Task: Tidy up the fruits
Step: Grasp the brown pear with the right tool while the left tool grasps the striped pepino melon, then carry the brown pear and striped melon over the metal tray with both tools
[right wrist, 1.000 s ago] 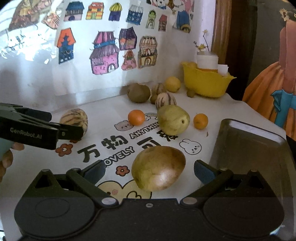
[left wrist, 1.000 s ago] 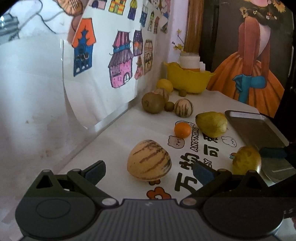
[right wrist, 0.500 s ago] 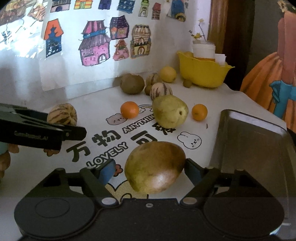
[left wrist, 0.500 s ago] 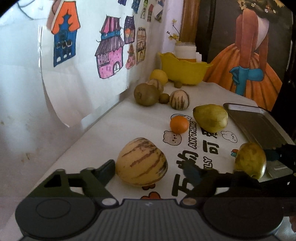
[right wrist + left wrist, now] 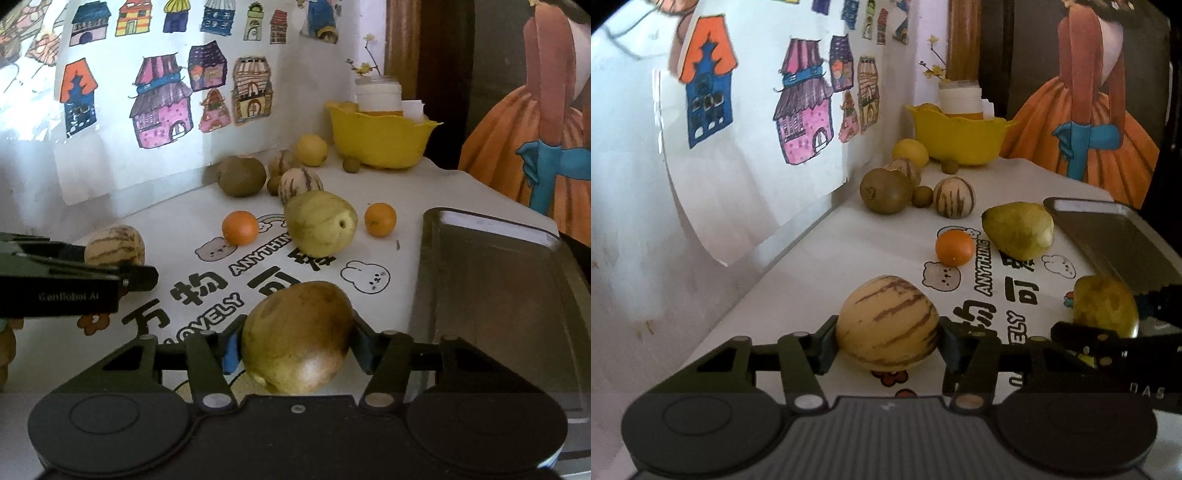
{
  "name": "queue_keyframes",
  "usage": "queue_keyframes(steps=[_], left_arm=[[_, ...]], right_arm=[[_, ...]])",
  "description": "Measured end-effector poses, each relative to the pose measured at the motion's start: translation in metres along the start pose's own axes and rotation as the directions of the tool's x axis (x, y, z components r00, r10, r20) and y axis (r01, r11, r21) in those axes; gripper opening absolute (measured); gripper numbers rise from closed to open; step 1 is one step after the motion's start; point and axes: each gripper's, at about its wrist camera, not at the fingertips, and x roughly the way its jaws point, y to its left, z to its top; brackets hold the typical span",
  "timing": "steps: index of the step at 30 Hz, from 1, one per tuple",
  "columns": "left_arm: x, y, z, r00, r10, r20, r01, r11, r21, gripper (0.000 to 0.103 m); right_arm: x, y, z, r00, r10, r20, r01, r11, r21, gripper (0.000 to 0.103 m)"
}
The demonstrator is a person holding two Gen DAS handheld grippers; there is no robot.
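- Two grippers are at work on the white printed tablecloth (image 5: 827, 266), each closing on a fruit.
- Left wrist view: the left gripper (image 5: 886, 341) has its jaws closing, and both pads already sit against the sides of a striped melon (image 5: 886, 325) that rests on the cloth near the wall.
- Farther along lie a small orange (image 5: 955, 248), a green pear (image 5: 1017, 234), and a brownish cluster of fruit before the yellow bowl (image 5: 958, 142).
- At the right edge, the metal tray (image 5: 1108, 236) lies empty-looking; the other gripper partly hides a yellow-brown fruit there.
- Right wrist view: the right gripper (image 5: 295, 349) is likewise closing, its pads touching a brownish pear (image 5: 297, 338) just beside the tray's left rim.
- Whether that pear is lifted clear of the cloth I cannot quite tell.
- A second orange (image 5: 380, 219) sits between the green pear and the tray.
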Motion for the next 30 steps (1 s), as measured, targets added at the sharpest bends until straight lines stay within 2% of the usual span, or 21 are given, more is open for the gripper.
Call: queue_keyframes(steps=[9,17,23,27,30], left_arm=[[-0.006,-0.002,-0.003,0.999,-0.047,-0.006,0.047,0.998,-0.047,0.059],[-0.019,-0.011,0.005,0.995,-0.094,0.023,0.096,0.993,-0.062,0.059],[-0.018,-0.038,0.029,0.983,-0.174,0.051,0.177,0.983,-0.055,0.059],[-0.010,-0.067,0.048,0.969,-0.238,0.068,0.240,0.970,-0.027,0.059],[0.002,-0.092,0.067,0.957,-0.283,0.070,0.284,0.959,-0.006,0.059]], right_arm=[[-0.005,-0.008,-0.003,0.999,0.043,0.005,-0.043,0.997,0.057,0.058],[-0.034,-0.033,-0.005,0.995,0.087,0.058,-0.094,0.986,0.139,0.058],[-0.061,-0.084,0.008,0.993,0.092,0.074,-0.105,0.975,0.198,0.058],[-0.072,-0.126,0.028,0.995,0.047,0.085,-0.060,0.985,0.163,0.058],[-0.070,-0.160,0.042,0.993,0.049,0.111,-0.065,0.986,0.150,0.058]])
